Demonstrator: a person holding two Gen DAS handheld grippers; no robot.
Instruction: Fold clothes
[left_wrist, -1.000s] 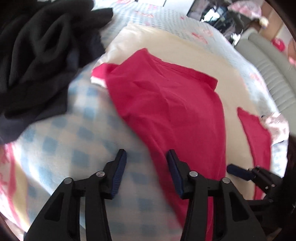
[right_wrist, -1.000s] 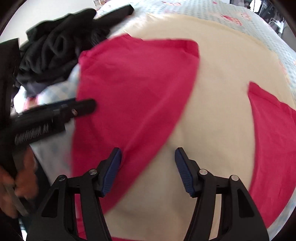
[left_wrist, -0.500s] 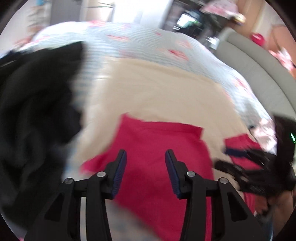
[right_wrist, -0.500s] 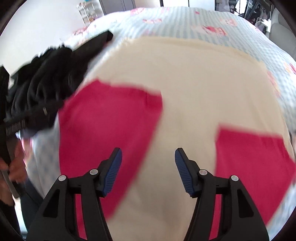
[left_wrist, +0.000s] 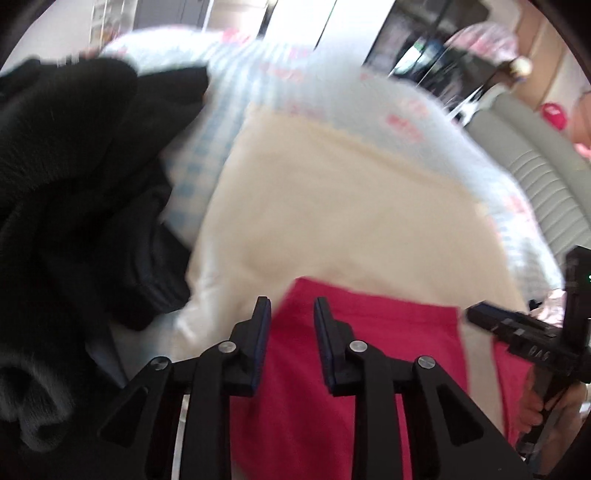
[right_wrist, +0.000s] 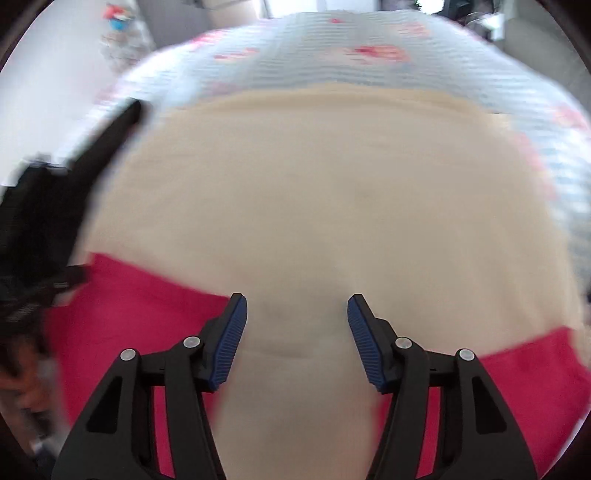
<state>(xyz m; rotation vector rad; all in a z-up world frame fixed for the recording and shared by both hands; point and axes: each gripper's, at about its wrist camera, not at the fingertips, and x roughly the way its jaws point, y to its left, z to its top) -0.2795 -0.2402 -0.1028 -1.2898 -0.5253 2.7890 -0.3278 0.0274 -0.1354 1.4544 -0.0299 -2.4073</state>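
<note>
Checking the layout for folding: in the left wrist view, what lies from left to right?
Black clothes pile → cream cloth → red garment → right gripper.

- Left gripper (left_wrist: 291, 325): black angular frame, silver round screws, dark blue pads.
- Right gripper (right_wrist: 295, 325): black frame, silver screws, ribbed blue pads (right_wrist: 227, 341); white lettering on its side, right of the left view.

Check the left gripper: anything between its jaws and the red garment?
Nothing visible. The left gripper has its jaws open right over the near corner of the red garment, which lies on the cream sheet. The black clothes pile sits off to the left, clear of the approach. Motion blur hides whether they touch.
</note>
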